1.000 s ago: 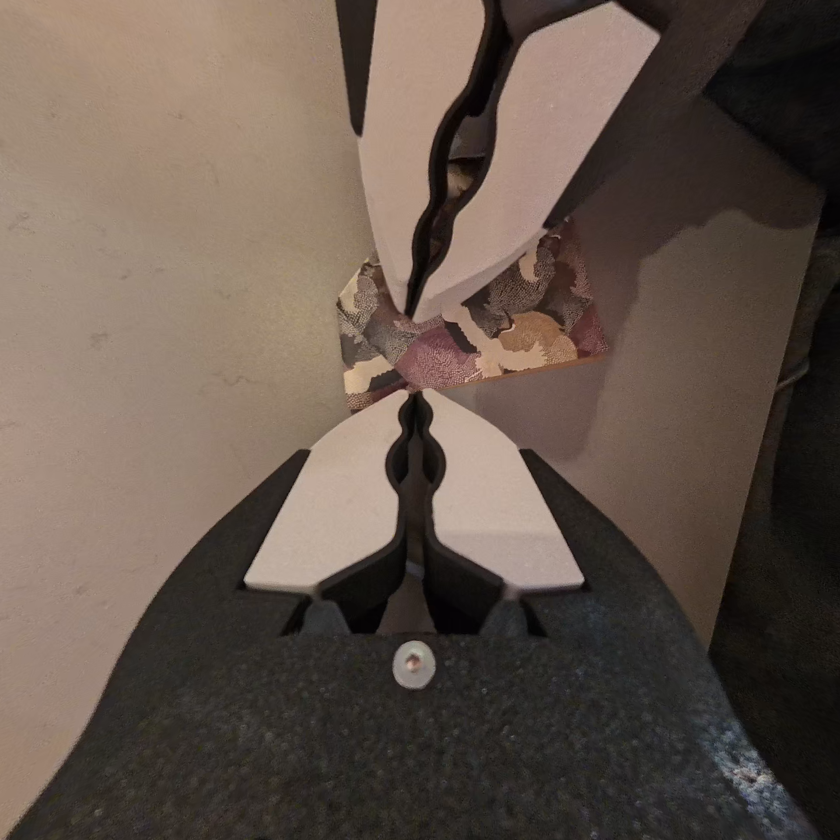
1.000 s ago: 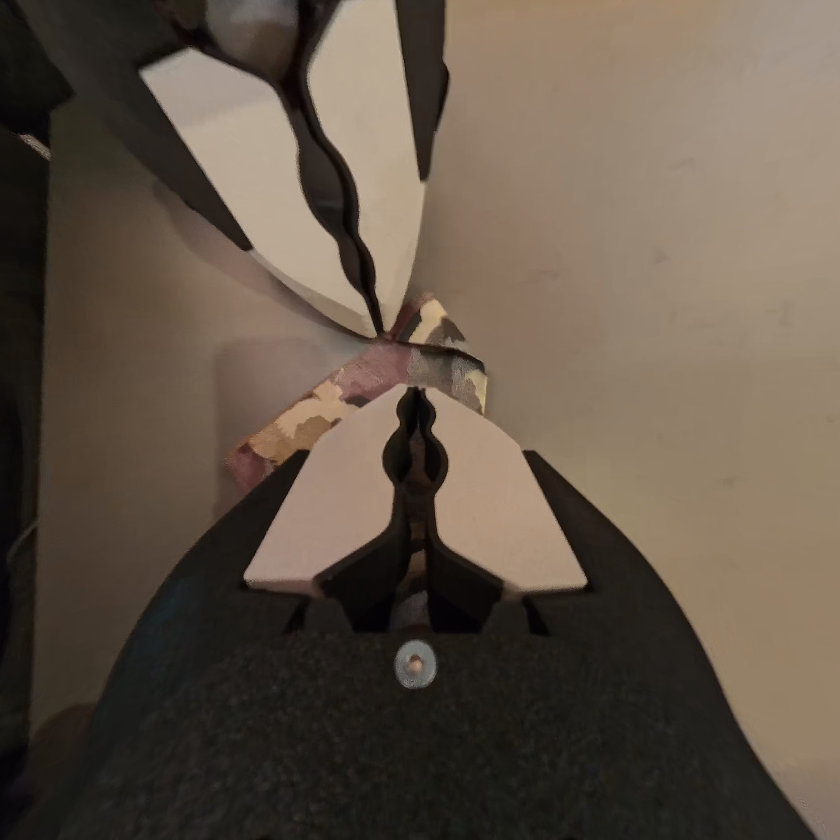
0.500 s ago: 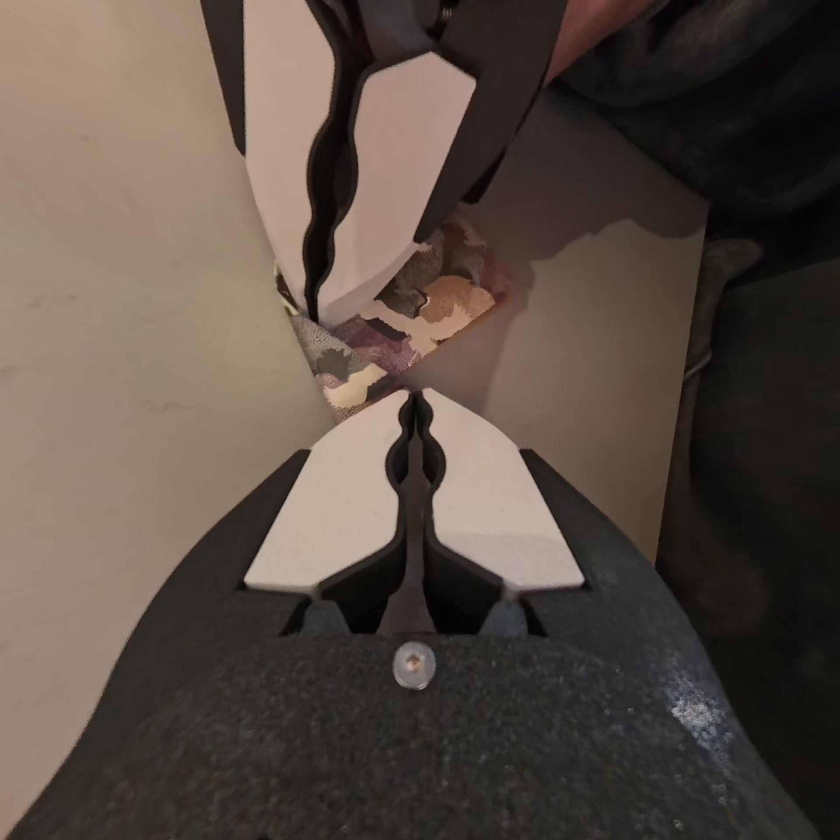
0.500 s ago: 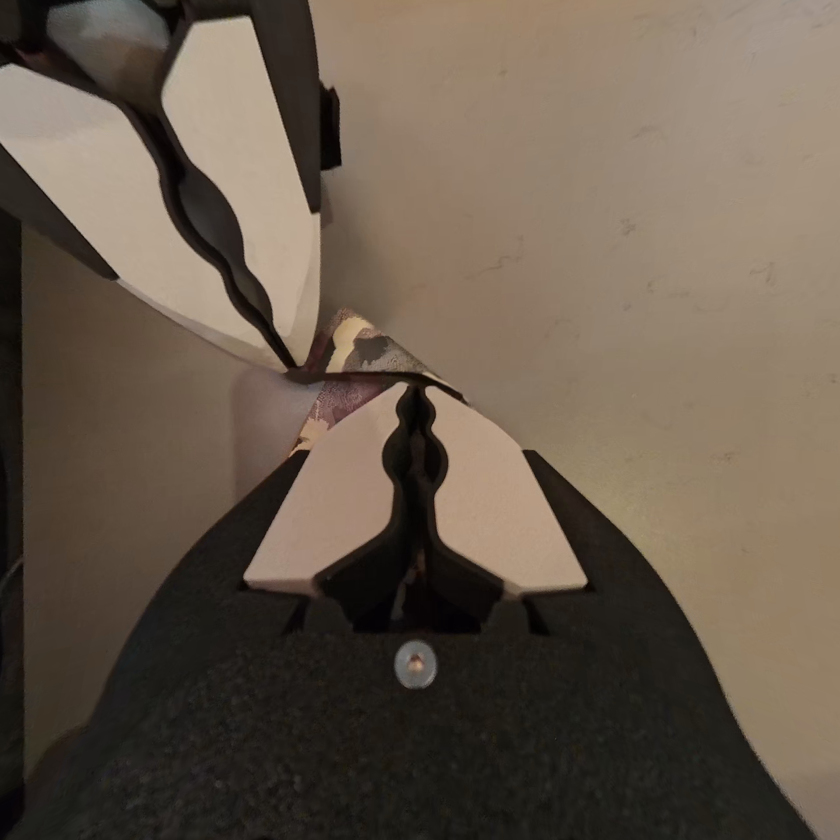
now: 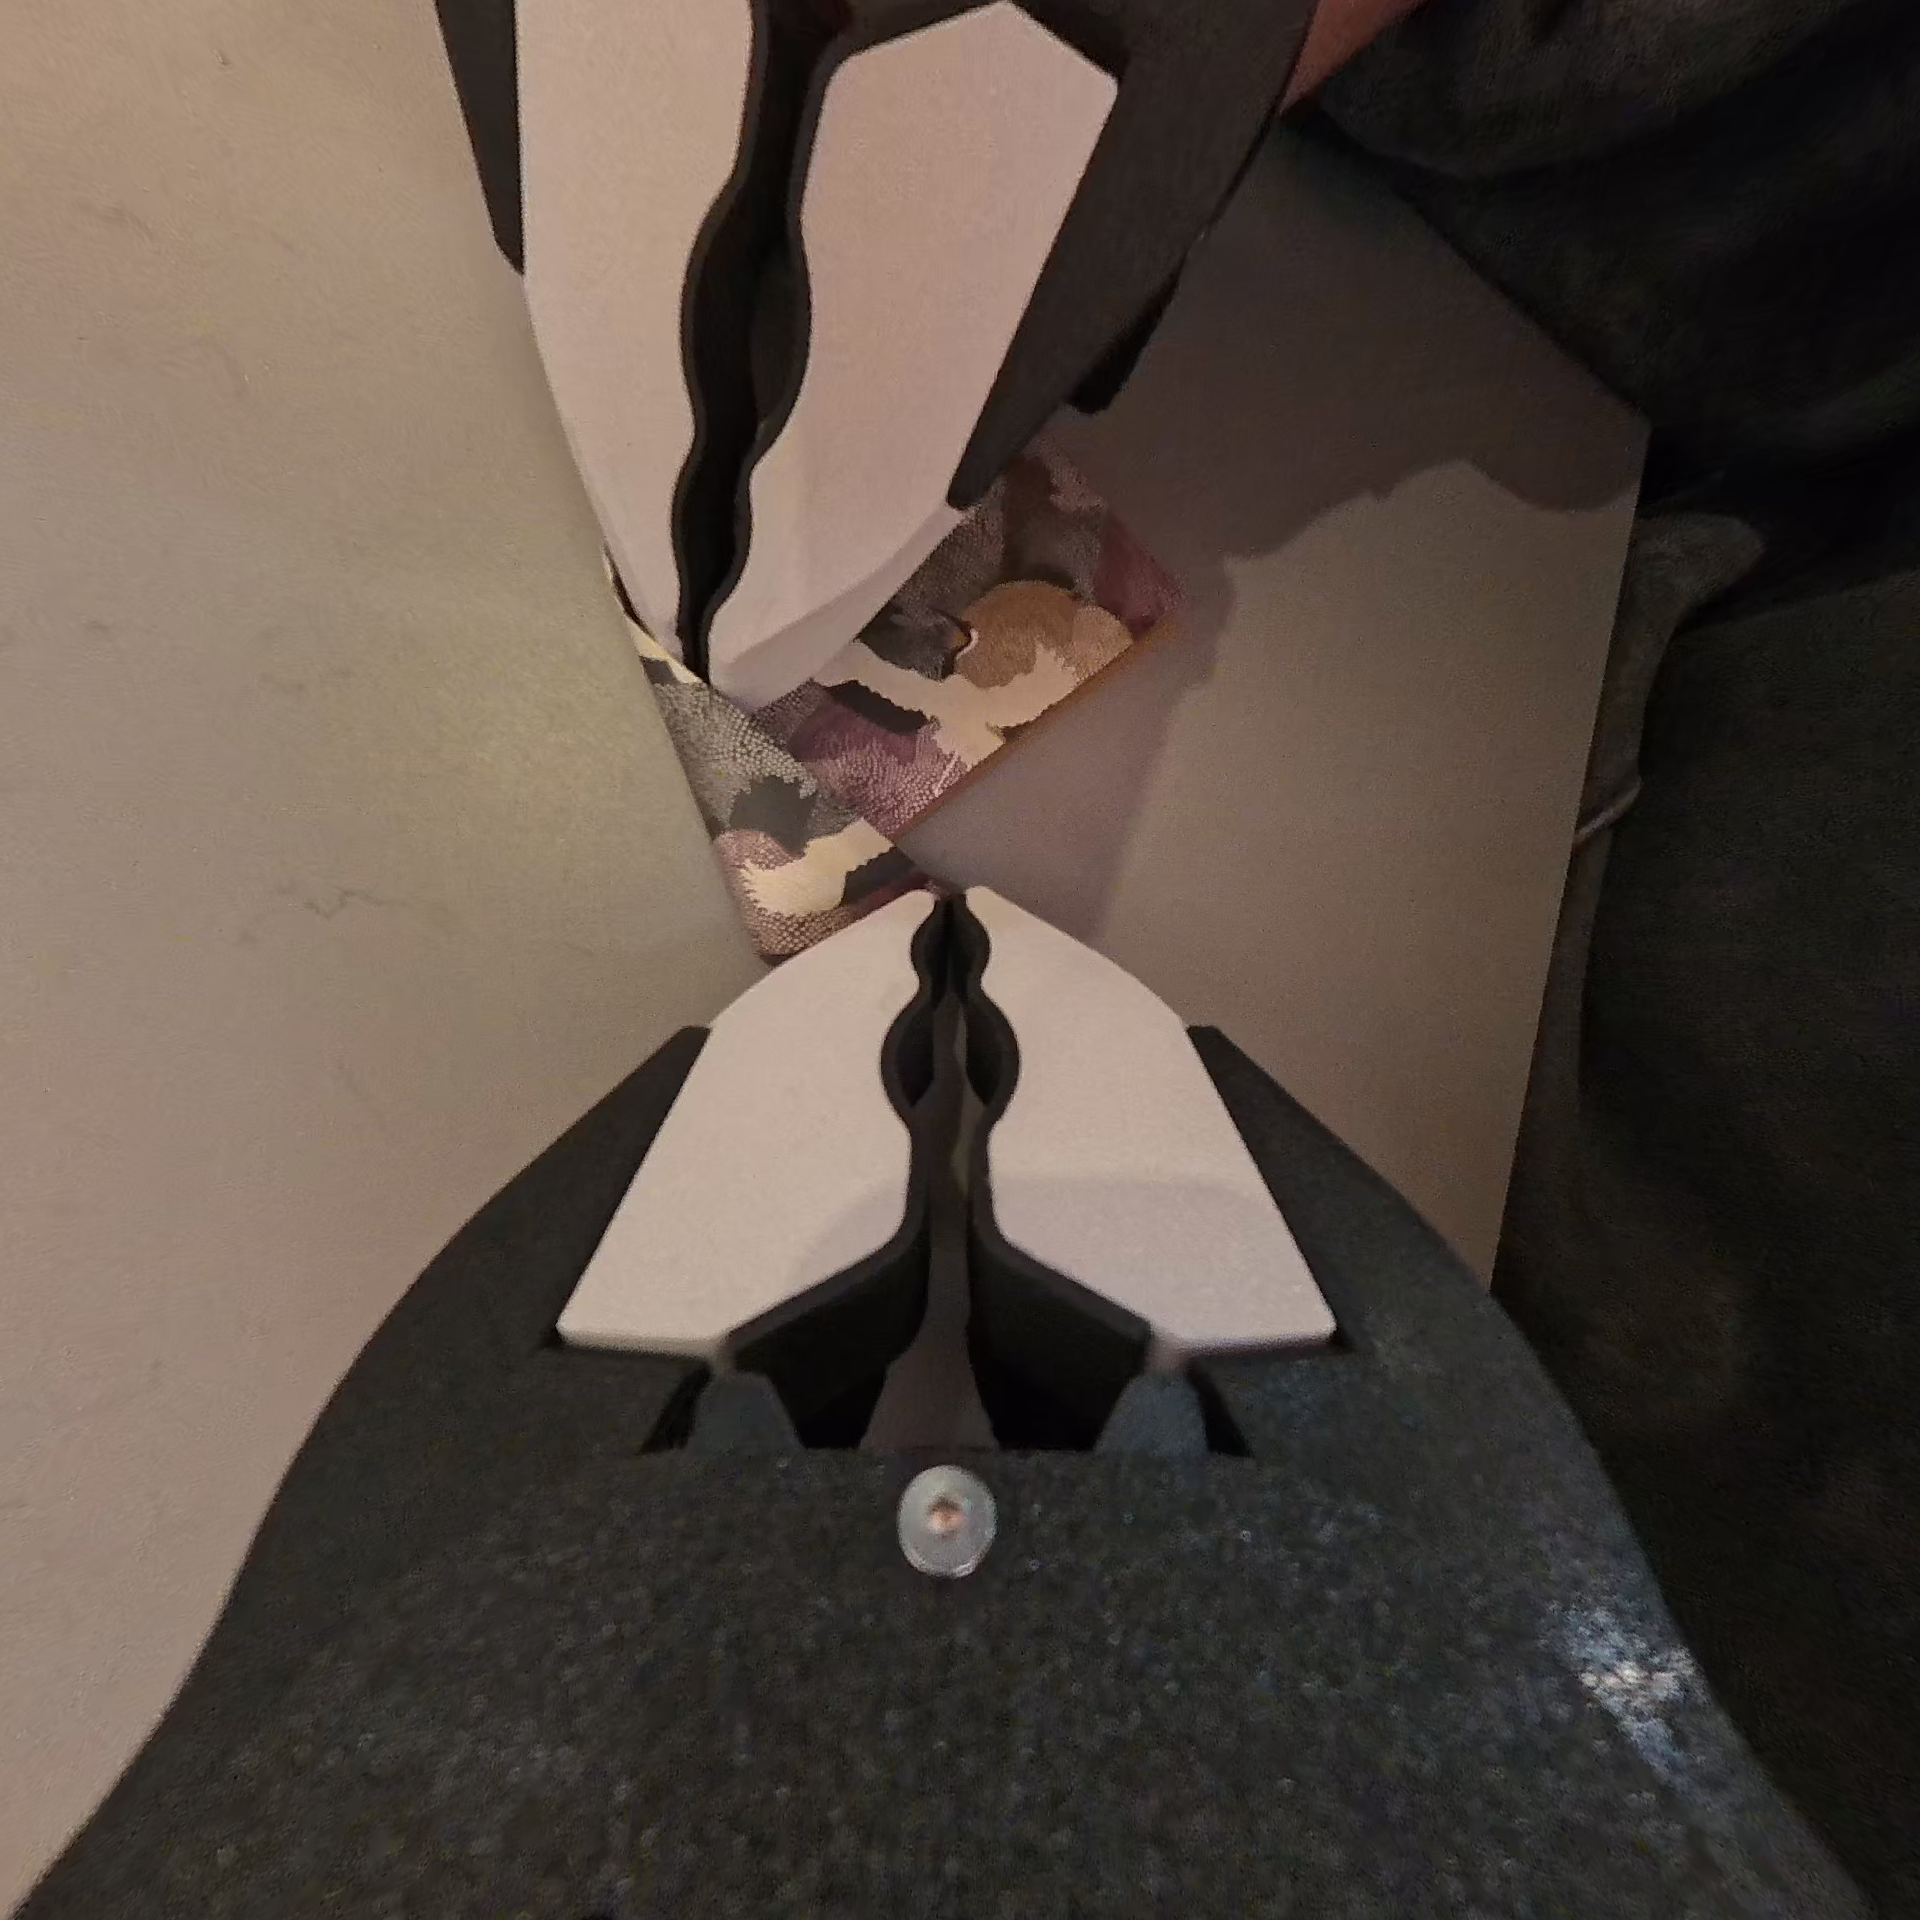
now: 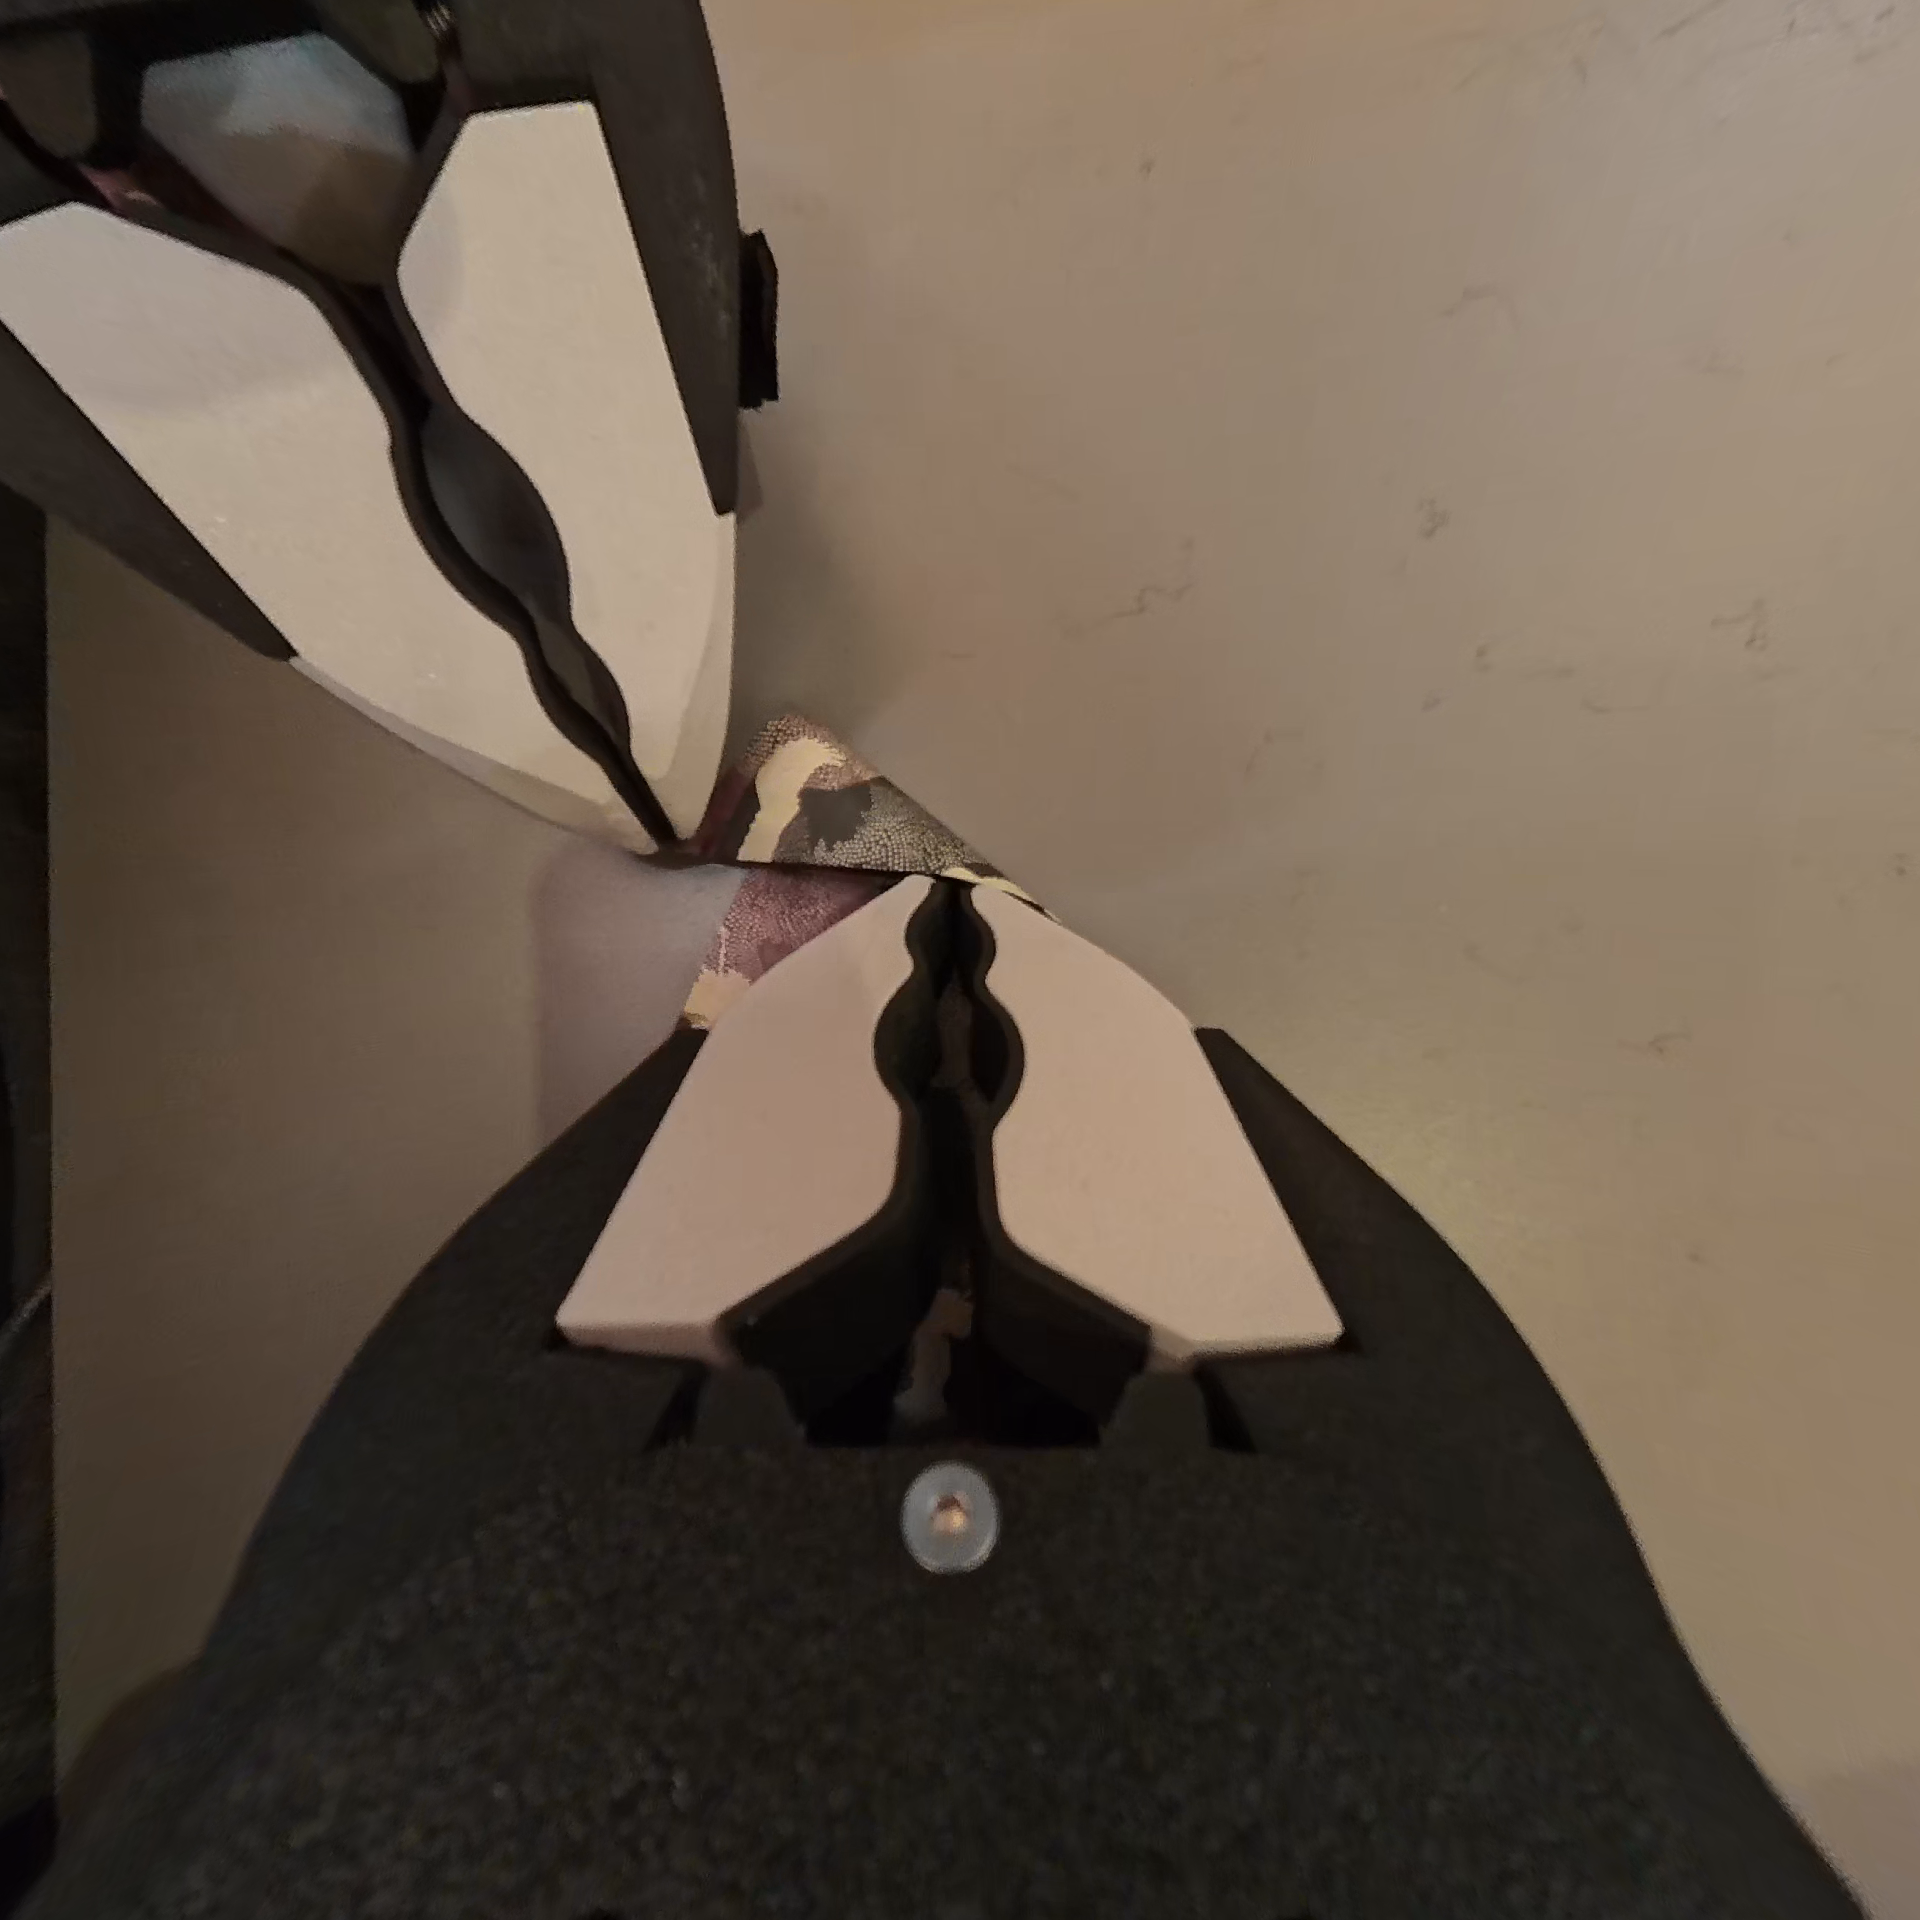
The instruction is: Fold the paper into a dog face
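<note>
The patterned paper (image 5: 940, 717), folded, with purple, grey and cream blotches, hangs between my two grippers above the beige table (image 5: 260, 727). My left gripper (image 5: 951, 909) is shut on its near corner. My right gripper (image 5: 717, 665) comes in from the top of the left wrist view, shut on the paper's far part. In the right wrist view my right gripper (image 6: 951, 888) is shut on the paper (image 6: 831, 805), which shows between its jaws. The left gripper (image 6: 665, 840) pinches the paper's other end at the upper left. The grippers hide most of the paper.
The table's edge (image 5: 1558, 935) runs down the right of the left wrist view, with dark fabric (image 5: 1766, 1039) beyond it. The same edge shows at the far left of the right wrist view (image 6: 47, 935). The paper and grippers cast a shadow (image 5: 1299, 468) on the table. My right fingertips sit around 5 cm from my left ones.
Both grippers have stayed shut on the paper. They have drawn closer together, and the paper has turned from lying wide across the view to slanting between them.
</note>
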The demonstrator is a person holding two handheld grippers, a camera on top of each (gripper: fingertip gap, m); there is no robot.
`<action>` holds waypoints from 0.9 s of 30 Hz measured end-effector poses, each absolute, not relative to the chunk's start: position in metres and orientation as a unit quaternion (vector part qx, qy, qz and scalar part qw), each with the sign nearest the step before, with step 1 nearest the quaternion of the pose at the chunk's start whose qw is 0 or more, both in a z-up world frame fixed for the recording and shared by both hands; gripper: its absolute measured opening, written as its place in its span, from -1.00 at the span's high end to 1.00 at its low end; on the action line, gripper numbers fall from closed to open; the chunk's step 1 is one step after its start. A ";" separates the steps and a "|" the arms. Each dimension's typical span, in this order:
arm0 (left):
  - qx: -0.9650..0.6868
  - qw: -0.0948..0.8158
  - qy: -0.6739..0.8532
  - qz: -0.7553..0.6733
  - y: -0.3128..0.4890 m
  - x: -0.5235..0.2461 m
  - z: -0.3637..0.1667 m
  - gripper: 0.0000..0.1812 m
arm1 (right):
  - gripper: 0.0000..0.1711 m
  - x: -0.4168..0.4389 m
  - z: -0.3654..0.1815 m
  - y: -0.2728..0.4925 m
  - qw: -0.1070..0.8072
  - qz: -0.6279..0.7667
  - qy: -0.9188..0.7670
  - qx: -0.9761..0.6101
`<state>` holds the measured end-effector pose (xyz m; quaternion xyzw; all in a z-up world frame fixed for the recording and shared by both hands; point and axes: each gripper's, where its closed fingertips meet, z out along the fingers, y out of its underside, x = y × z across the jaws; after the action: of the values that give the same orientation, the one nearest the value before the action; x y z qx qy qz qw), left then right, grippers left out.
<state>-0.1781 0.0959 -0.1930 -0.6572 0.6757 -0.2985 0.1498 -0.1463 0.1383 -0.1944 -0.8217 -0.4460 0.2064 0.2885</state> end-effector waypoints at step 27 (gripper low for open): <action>-0.658 0.147 0.677 -0.295 0.095 -0.176 -0.193 1.00 | 1.00 -0.157 -0.155 0.141 0.317 0.260 -0.421 -0.809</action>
<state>-0.1760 0.0951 -0.1932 -0.6578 0.6774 -0.2947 0.1466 -0.1574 0.1406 -0.1551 -0.8090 -0.4208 0.2604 0.3173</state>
